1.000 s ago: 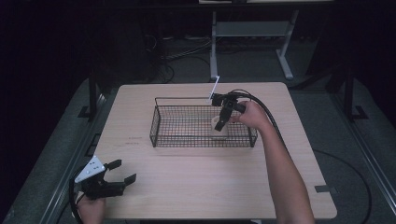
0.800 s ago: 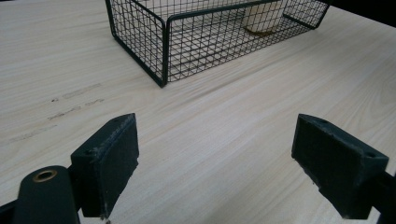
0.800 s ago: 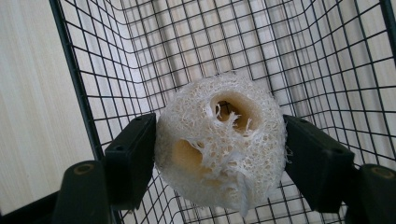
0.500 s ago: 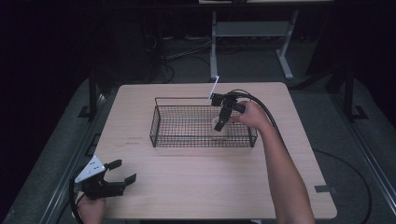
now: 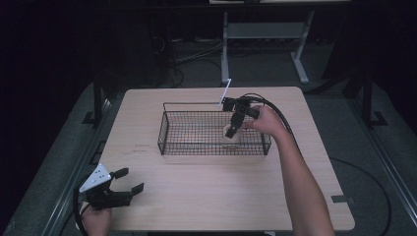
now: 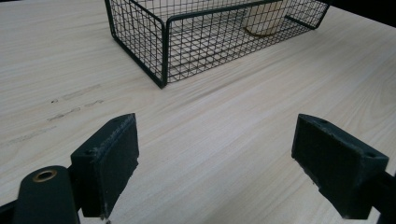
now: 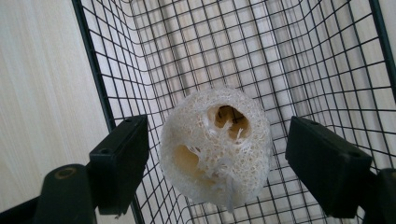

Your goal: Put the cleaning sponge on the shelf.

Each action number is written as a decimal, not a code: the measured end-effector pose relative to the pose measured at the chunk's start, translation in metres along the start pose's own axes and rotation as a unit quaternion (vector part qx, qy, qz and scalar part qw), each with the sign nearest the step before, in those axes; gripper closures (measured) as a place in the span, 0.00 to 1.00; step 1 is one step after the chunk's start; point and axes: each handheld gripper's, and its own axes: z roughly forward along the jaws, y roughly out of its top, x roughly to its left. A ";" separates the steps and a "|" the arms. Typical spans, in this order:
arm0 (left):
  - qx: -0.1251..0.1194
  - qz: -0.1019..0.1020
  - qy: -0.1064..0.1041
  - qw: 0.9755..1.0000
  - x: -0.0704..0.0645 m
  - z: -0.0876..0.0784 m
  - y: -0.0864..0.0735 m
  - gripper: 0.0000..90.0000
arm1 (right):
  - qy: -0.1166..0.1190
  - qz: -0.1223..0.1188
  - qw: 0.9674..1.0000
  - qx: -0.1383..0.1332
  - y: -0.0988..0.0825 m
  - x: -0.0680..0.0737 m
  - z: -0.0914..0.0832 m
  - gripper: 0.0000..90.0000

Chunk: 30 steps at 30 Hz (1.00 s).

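Observation:
A pale loofah sponge [image 7: 217,147] stands on the floor of the black wire basket [image 5: 167,135], near its right end [image 5: 231,135]. My right gripper [image 5: 229,132] reaches down into the basket over the sponge. Its jaws have just been opening and now stand apart on either side of the loofah, with a gap on each side, so the pads no longer press it. My left gripper [image 5: 129,183] rests low at the table's near left corner, open, with bare wood between its pads [image 6: 112,154]. From there the basket [image 6: 163,51] and the sponge [image 6: 264,18] show ahead.
The wooden table [image 5: 206,196] has open room in front of the basket and to both sides. A white tag [image 5: 225,91] sticks up behind the basket's back rim. A cable [image 5: 275,110] loops from the right gripper. A desk frame stands on the floor beyond.
The right hand stays in the basket, and the sponge shows a little more clearly under the gripper now. The left gripper has not moved.

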 end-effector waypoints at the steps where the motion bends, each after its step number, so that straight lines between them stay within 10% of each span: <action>1: 0.001 -0.002 0.000 1.000 0.000 0.000 0.000 0.15 | -0.001 0.000 1.000 0.000 0.000 0.000 -0.001 0.23; 30: 0.005 0.002 0.000 1.000 -0.001 0.004 0.002 0.15 | 0.001 0.011 0.999 -0.043 -0.006 0.005 -0.028 0.20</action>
